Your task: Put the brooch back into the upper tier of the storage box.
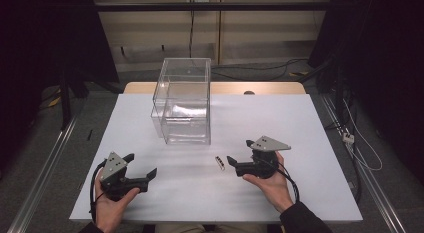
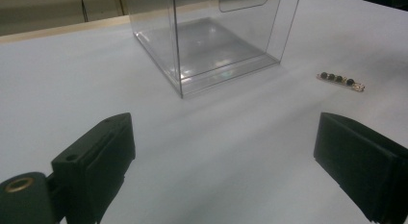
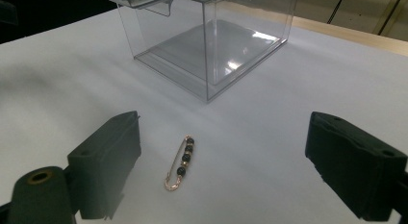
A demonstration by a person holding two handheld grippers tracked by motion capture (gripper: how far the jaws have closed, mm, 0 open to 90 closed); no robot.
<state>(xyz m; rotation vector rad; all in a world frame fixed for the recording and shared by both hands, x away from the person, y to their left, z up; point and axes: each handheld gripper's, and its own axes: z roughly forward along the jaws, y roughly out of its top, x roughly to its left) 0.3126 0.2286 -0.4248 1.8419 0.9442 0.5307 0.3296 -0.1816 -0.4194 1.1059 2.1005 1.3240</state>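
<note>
Jaws of the right gripper (image 1: 240,159) stand wide apart, holding nothing, and between them in the right gripper view lies a small gold pin set with dark beads (image 3: 182,162). From that gripper the pin sits at about twelve o'clock, just ahead of the jaw tips on the white table (image 1: 300,138). Its long axis runs from six toward twelve, along the gripper's line of sight, so the jaws would likely close across its thin width. The left gripper (image 1: 141,166), also spread wide and empty, has the pin well off at roughly two o'clock. A clear plastic box (image 1: 182,100) stands farther out at twelve; whether its top is open is hard to tell.
</note>
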